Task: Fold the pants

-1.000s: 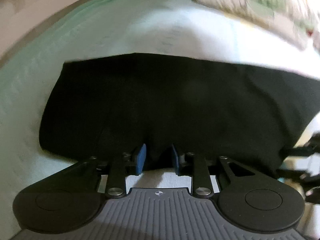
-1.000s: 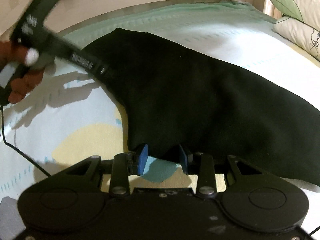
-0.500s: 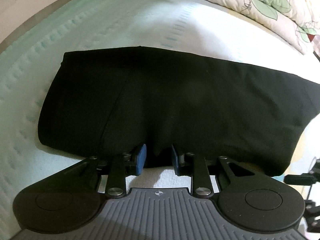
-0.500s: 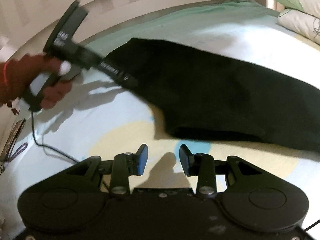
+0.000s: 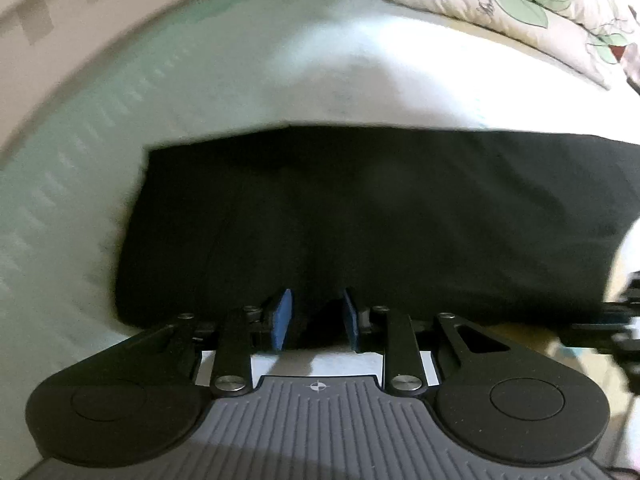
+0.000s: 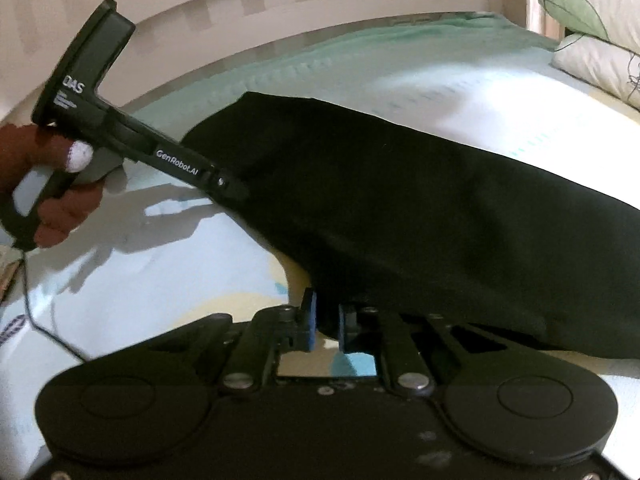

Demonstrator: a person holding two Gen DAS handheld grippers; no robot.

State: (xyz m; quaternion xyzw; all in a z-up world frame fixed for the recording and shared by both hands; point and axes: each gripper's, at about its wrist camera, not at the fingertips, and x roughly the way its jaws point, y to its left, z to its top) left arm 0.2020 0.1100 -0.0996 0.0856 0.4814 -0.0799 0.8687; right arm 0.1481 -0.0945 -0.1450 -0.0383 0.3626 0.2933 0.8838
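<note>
My right gripper (image 6: 325,322), clear of the pants (image 6: 420,216) a moment ago, is closing its jaws on their near edge; my left gripper (image 5: 315,324) stays clenched on it. Both edges gripped, I can lift and fold across the bed (image 5: 240,80).

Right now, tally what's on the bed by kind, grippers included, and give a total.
Black pants: 1
Leaf-print pillows: 2
Grippers: 2, the left gripper and the right gripper, whose jaws are closing on the pants' edge
Total: 5
</note>
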